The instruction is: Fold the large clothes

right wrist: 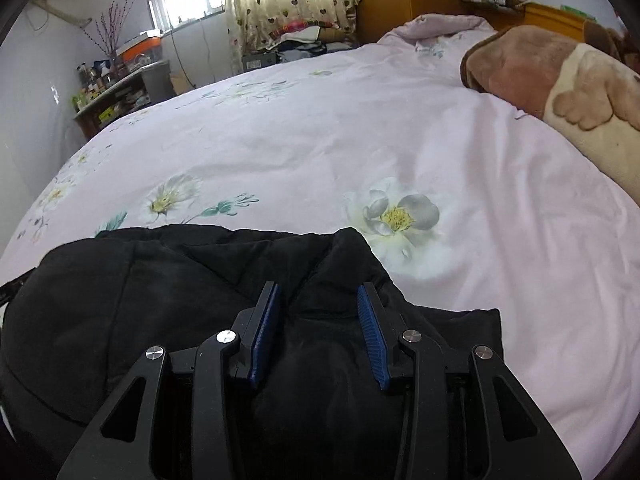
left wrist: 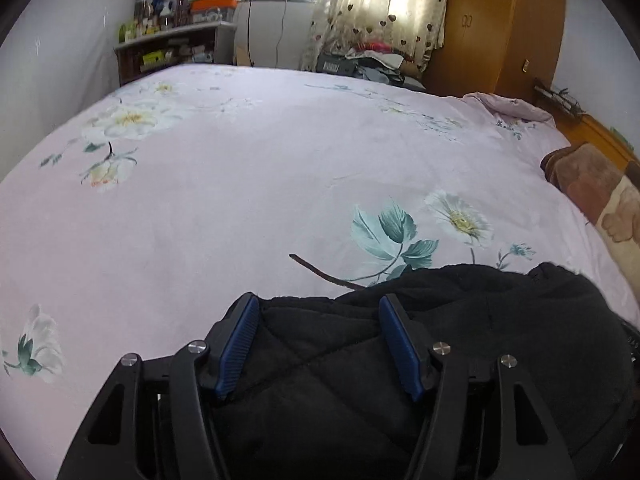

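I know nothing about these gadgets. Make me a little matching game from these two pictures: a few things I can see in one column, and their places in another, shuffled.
Things:
1. black quilted padded jacket
2. brown and cream plush blanket
3. cream curtain with dark heart print
4. orange-lidded storage box

Places:
A. hanging at the window
B. on top of the shelf unit
C. far right side of the bed
D. near edge of the bed, under both hand-held grippers

Pairs: 1-D, 2-C, 3-A, 4-B
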Motion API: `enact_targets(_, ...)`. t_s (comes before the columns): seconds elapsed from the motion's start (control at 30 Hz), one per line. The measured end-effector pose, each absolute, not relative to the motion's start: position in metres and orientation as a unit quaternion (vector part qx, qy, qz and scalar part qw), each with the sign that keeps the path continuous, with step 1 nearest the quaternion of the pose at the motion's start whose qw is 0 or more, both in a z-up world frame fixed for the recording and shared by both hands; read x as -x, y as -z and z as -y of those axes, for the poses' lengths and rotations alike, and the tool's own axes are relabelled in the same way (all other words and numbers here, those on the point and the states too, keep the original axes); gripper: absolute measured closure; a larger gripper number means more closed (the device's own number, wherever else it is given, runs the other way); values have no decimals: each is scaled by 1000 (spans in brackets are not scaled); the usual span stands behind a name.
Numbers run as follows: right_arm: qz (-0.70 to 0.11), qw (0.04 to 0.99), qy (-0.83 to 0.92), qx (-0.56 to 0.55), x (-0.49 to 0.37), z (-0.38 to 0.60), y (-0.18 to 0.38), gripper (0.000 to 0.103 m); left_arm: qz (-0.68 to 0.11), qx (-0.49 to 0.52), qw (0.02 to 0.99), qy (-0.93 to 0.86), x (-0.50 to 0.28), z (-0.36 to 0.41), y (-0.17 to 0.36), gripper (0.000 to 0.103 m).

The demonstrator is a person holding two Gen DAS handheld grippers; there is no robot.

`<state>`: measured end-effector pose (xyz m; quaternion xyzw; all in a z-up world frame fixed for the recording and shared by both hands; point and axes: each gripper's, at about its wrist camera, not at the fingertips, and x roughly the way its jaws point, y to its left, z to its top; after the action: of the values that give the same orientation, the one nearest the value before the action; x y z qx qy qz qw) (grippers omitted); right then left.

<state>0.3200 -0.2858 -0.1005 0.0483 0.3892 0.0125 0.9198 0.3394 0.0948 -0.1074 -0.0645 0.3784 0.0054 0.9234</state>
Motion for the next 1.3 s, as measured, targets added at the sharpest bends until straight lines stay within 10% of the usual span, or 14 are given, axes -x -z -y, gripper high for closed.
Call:
enact_targets(0.53,-394,917,-13,-57,-331,288,122,63,-386,63,920,-14,-347,-92,124,38)
enact_targets(0.9,-347,933,-93,-14,-275,209,12,63,-340,57,938,44,-290,-72,37,39)
enact_targets(1.3,-412,901,-119,57,-297,131,96,63,-393,47,918,23,-314,-68,97,38)
